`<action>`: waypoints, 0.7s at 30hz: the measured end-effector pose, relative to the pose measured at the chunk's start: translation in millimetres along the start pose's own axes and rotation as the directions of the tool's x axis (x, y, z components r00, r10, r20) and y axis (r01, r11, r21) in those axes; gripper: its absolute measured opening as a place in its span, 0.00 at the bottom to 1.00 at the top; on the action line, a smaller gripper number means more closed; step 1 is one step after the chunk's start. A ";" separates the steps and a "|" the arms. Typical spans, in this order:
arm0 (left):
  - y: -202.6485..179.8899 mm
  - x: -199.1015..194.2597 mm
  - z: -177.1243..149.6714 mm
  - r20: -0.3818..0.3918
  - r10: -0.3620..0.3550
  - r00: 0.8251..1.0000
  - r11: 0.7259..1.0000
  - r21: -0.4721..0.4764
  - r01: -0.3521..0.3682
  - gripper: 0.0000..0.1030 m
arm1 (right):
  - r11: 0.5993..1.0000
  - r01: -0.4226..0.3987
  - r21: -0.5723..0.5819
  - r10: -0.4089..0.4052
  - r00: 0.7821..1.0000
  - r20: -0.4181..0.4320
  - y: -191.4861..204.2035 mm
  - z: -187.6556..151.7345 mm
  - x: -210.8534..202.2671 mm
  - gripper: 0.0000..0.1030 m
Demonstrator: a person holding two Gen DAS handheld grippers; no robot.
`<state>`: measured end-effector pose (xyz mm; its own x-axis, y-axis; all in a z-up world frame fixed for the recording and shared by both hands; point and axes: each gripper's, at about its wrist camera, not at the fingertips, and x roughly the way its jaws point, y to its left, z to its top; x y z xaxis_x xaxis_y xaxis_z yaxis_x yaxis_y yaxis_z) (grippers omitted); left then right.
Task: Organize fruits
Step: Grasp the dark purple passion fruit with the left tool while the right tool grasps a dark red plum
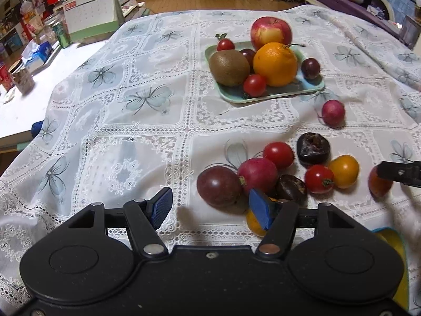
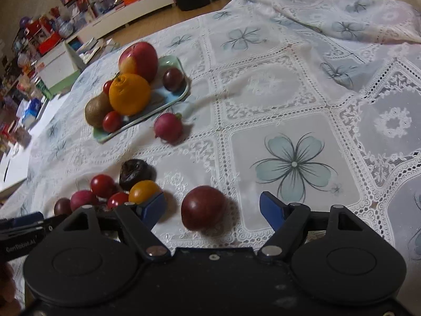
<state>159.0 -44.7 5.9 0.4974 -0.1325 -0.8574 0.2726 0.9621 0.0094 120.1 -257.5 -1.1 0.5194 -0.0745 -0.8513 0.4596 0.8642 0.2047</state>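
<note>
Left wrist view: the tray (image 1: 313,88) is taken as the landmark. On it are seen an apple (image 1: 271,32), an orange (image 1: 275,64), a kiwi (image 1: 229,67), two cherry tomatoes (image 1: 254,85) and two dark plums (image 1: 310,68), so part of the sorting is judged done. Off the tray, a radish (image 1: 333,112) lies on the tablecloth (image 1: 110,121) just beside the tray's near right corner. Well nearer the camera than the tray, a loose cluster is seen: a purple plum (image 1: 219,186), a second radish (image 1: 257,175), red tomatoes (image 1: 278,154), a yellow tomato (image 1: 344,171) and two dark wrinkled fruits (image 1: 313,149). The left gripper (image 1: 210,206) is held with its jaws apart and nothing between them, at the near edge of that cluster; a small orange fruit (image 1: 254,222) is partly hidden under its right finger.

Right wrist view: the tray (image 2: 175,100) is seen at upper left, still with free room at its right end. A red plum (image 2: 204,208) lies on the cloth well nearer than the tray, and the right gripper (image 2: 213,210) is spread wide to either side of it, with no contact visible.

About ten loose pieces are judged still to be moved, so the task is reckoned less than half done.
</note>
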 end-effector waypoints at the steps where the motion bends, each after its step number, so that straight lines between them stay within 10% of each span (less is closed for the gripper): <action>1: -0.1 1.8 0.3 -0.002 0.007 1.000 1.000 0.002 -0.007 0.65 | 1.000 -0.009 0.007 0.009 1.000 -0.004 -0.9 0.2 -0.1 0.75; 7: 2.1 10.4 3.1 -0.014 0.018 1.000 1.000 -0.004 -0.018 0.65 | 0.999 -0.042 -0.028 0.041 0.998 -0.053 2.8 -0.9 6.6 0.37; 21: 5.2 35.3 14.1 -0.057 0.021 0.998 0.999 -0.024 -0.023 0.65 | 0.996 0.023 -0.086 -0.025 0.999 -0.021 16.4 -3.7 17.0 0.42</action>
<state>189.5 -47.7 -17.0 0.4554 -0.0981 -0.8849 0.2411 0.9704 0.0166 133.8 -242.7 -14.0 0.4926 -0.0855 -0.8660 0.4079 0.9018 0.1430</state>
